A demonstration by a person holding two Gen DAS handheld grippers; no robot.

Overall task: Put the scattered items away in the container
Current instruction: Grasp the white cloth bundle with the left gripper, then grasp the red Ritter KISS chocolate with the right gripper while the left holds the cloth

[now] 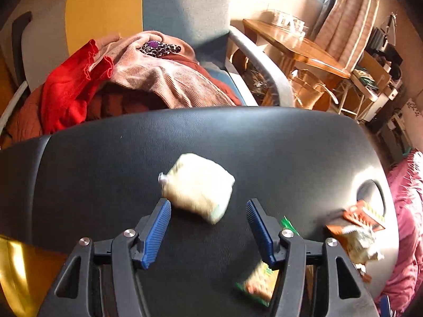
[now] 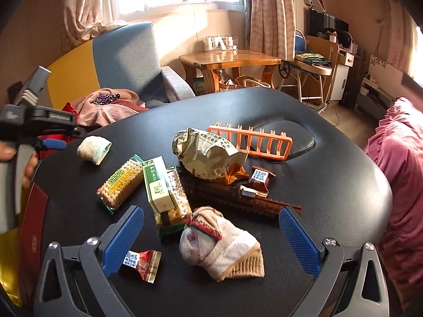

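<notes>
A cream rolled sock (image 1: 197, 185) lies on the black padded table (image 1: 105, 171), just ahead of my left gripper (image 1: 207, 204), which is open with nothing between its blue pads. In the right wrist view that same cream sock (image 2: 93, 149) sits at the table's left edge, and the left gripper (image 2: 56, 143) hangs beside it. My right gripper (image 2: 211, 212) is open too, and a beige and white rolled sock (image 2: 219, 245) with a red stripe lies between its fingers, untouched. A red candy wrapper (image 2: 142, 261) lies by the left finger.
Cracker packs (image 2: 119, 182), a green box (image 2: 157, 185), a crumpled snack bag (image 2: 208, 155), a chocolate packet (image 2: 257, 182), a brown strip (image 2: 238, 200) and an orange rack (image 2: 253, 142) litter the table. A red and gold box (image 2: 34, 224) sits at the left edge. An armchair with clothes (image 1: 148, 79) stands behind.
</notes>
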